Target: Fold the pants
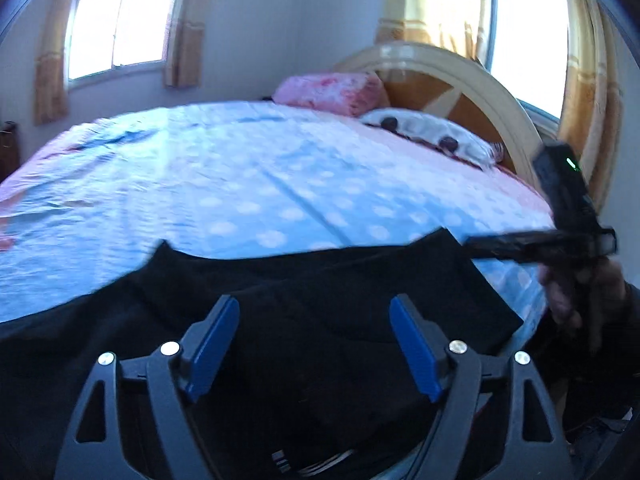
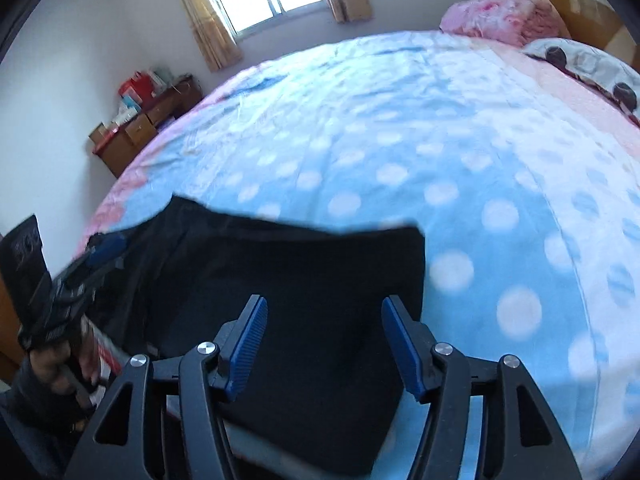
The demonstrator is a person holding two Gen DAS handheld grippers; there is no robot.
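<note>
Black pants (image 1: 320, 304) lie spread on the near edge of a bed with a blue dotted sheet (image 1: 248, 176); they also show in the right wrist view (image 2: 304, 280). My left gripper (image 1: 316, 308) is open and empty, just above the pants. My right gripper (image 2: 324, 308) is open and empty above the right part of the pants. The right gripper appears at the right of the left wrist view (image 1: 520, 246), near the pants' far right corner. The left gripper shows at the left of the right wrist view (image 2: 100, 252).
Pink pillow (image 1: 332, 90) and a white spotted pillow (image 1: 432, 132) lie by the curved wooden headboard (image 1: 480, 92). A wooden desk with boxes (image 2: 148, 120) stands by the far wall. Windows with curtains behind.
</note>
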